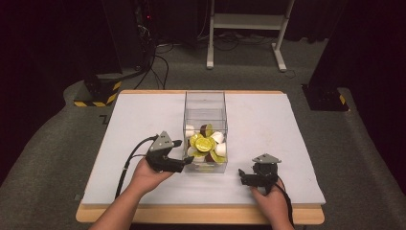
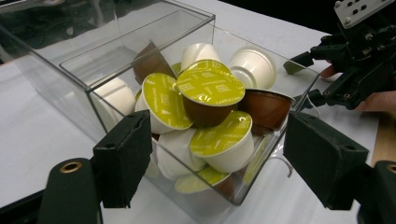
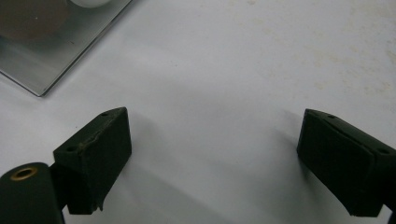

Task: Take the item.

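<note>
Clear plastic box [image 2: 154,70] of coffee pods [image 2: 210,88] sat before the released left hand-held gripper [image 2: 215,163]; right hand-held gripper [image 1: 250,178], also released, waited beside the box. Next: probably reaching in for one pod.

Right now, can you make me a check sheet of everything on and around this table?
Surface: white table top with a wooden edge, bare apart from the box.
Job's things: clear plastic box holding a heap of coffee capsules, white and brown cups, some with green foil lids.
Clutter: nothing seen.
Grippers: left gripper at the box's near left corner, jaws open around that corner; right gripper low over bare table to the box's right, jaws open, holding nothing.
Cables: black cable trailing from the left gripper.
Surroundings: grey carpet, white desk frame, dark stands with yellow-black striped bases.
</note>
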The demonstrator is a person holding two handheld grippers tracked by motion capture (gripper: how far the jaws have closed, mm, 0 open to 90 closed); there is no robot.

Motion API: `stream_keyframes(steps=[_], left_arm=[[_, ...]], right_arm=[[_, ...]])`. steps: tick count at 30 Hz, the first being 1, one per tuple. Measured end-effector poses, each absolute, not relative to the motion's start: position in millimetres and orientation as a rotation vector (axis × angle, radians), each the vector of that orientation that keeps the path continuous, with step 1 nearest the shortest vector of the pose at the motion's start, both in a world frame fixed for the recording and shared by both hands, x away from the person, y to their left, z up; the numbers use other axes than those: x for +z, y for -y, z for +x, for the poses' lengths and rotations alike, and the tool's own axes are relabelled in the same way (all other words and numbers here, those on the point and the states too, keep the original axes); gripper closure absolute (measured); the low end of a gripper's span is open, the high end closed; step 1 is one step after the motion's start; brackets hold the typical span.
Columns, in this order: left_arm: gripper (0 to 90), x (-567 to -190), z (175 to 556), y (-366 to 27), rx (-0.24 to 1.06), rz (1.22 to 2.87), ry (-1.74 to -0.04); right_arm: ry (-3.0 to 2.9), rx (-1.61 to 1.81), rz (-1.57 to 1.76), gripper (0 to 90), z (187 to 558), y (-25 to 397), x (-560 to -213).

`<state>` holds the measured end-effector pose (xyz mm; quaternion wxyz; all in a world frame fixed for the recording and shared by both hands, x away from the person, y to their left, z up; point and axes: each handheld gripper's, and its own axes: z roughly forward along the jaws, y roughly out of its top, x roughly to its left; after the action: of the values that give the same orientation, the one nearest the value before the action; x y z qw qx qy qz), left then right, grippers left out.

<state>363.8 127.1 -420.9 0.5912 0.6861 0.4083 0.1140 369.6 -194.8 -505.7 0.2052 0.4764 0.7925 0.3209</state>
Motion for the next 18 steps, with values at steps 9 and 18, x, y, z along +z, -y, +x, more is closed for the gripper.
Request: stream_keyframes(steps=[9, 18], left_arm=[[23.2, -421, 376, -111, 0.269, 1.614, -0.950], [23.0, -421, 388, -98, 0.260, 1.634, -0.948]], right_arm=[[-2.210, 0.895, 1.328, 9.9, 370, 195, -506], [-2.210, 0.895, 1.328, 10.0, 370, 195, -506]])
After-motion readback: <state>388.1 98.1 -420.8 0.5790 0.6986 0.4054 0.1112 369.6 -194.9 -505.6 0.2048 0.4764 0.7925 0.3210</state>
